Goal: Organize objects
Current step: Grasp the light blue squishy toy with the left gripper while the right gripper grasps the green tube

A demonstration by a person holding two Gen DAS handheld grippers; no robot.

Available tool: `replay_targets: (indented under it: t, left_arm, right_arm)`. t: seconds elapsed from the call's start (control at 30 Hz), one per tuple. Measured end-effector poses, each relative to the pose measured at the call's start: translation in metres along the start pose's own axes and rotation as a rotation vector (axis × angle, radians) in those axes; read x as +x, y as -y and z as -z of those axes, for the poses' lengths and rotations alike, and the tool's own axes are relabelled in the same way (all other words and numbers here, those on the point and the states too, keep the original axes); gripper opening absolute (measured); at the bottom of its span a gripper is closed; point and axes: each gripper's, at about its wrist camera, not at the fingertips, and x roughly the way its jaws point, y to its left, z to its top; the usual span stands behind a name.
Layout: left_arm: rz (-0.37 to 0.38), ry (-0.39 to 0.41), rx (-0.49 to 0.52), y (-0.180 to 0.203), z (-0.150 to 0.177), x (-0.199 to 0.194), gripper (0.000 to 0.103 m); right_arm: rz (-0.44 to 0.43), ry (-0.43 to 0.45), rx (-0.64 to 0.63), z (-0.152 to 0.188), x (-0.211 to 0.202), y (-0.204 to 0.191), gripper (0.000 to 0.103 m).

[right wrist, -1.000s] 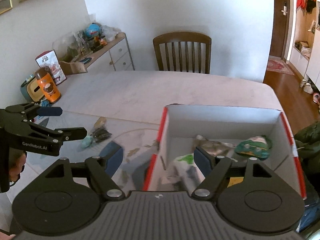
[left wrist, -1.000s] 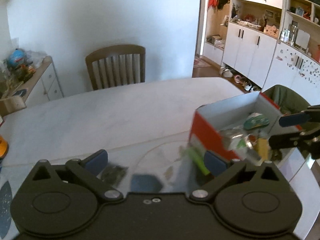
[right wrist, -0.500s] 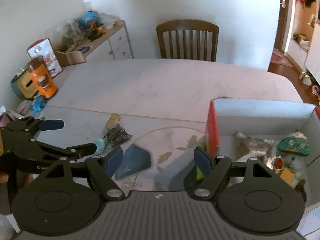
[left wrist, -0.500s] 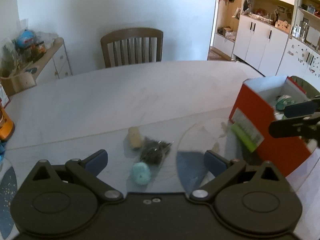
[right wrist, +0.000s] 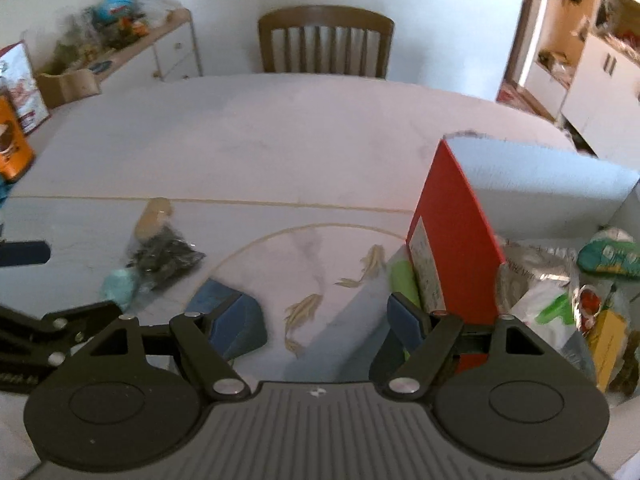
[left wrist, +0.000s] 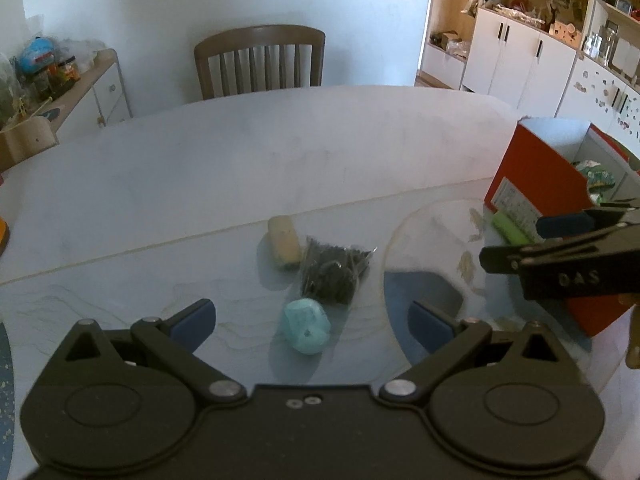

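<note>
Three small things lie close together on the table (left wrist: 200, 184): a tan roll (left wrist: 284, 247), a dark crinkly bag (left wrist: 334, 271) and a light blue lump (left wrist: 307, 326). The tan roll touches the far left side of the dark bag. The blue lump sits just in front of the bag, nearest the left gripper (left wrist: 311, 322).

The left gripper hangs over the table with its two fingers spread wide apart. It holds nothing. The blue lump shows in the gap between the fingers.

A red box (right wrist: 452, 236) stands at the right side of the table. It is open on top, and many packets lie inside it: a green and white pouch (right wrist: 610, 256), a shiny silver bag (right wrist: 536, 264) and a yellow pack (right wrist: 608, 340). A bright green stick (left wrist: 508, 229) lies against the outside wall of the box, by its white label.

The right gripper (right wrist: 323, 322) hangs near that wall. Its fingers are spread wide too, and it holds nothing. The right finger is close beside the green stick.

A wooden chair (left wrist: 260, 62) stands at the far side of the table. A low cabinet (right wrist: 168, 52) with toys on top stands by the wall at the left.
</note>
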Motion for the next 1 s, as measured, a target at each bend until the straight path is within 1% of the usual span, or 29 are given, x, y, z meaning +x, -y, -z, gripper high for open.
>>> replay_targets:
  t: [0.17,0.23,0.33,0.43,0.5,0.57,0.6,0.63,0.67,0.73,0.8,0.93,1.0]
  left_arm:
    - [0.002,-0.017,-0.009,-0.005,0.002,0.008,0.102]
    - [0.003,-0.022,-0.012,-0.007,0.003,0.011,0.102]
    - [0.008,-0.028,-0.008,-0.007,0.004,0.016,0.102]
    - [0.009,-0.037,-0.003,-0.007,0.005,0.022,0.098]
    - [0.007,-0.045,-0.003,-0.007,0.006,0.028,0.091]
    - [0.004,-0.058,-0.002,-0.006,0.007,0.033,0.086]
    - [0.003,-0.064,-0.002,-0.006,0.008,0.035,0.082]
    - [0.004,-0.067,-0.002,-0.005,0.009,0.037,0.08]
    - [0.004,-0.069,-0.001,-0.005,0.009,0.038,0.078]
    - [0.002,-0.07,-0.003,-0.006,0.011,0.039,0.076]
    - [0.005,-0.073,-0.008,-0.006,0.011,0.041,0.071]
    - [-0.007,-0.071,-0.007,-0.004,0.01,0.043,0.067]
    - [-0.015,-0.07,0.0,-0.001,0.009,0.044,0.059]
  right_arm:
    - [0.055,-0.012,-0.008,0.0,0.012,0.0,0.077]
    - [0.083,-0.015,0.006,-0.001,0.016,0.006,0.077]
    - [0.094,-0.032,0.024,-0.003,0.022,0.018,0.077]
    - [0.103,-0.047,0.003,-0.002,0.03,0.02,0.077]
    - [0.099,-0.056,0.008,-0.002,0.036,0.022,0.076]
    - [0.092,-0.067,0.016,-0.001,0.04,0.023,0.076]
    - [0.091,-0.072,0.019,0.0,0.042,0.024,0.075]
    - [0.091,-0.076,0.025,0.0,0.044,0.024,0.074]
    - [0.09,-0.078,0.027,0.0,0.046,0.025,0.071]
    - [0.092,-0.088,0.036,0.001,0.05,0.027,0.066]
    - [0.083,-0.09,0.056,0.002,0.052,0.031,0.061]
    - [0.066,-0.091,0.083,0.001,0.053,0.035,0.056]
    - [0.065,-0.087,0.097,0.0,0.054,0.037,0.044]
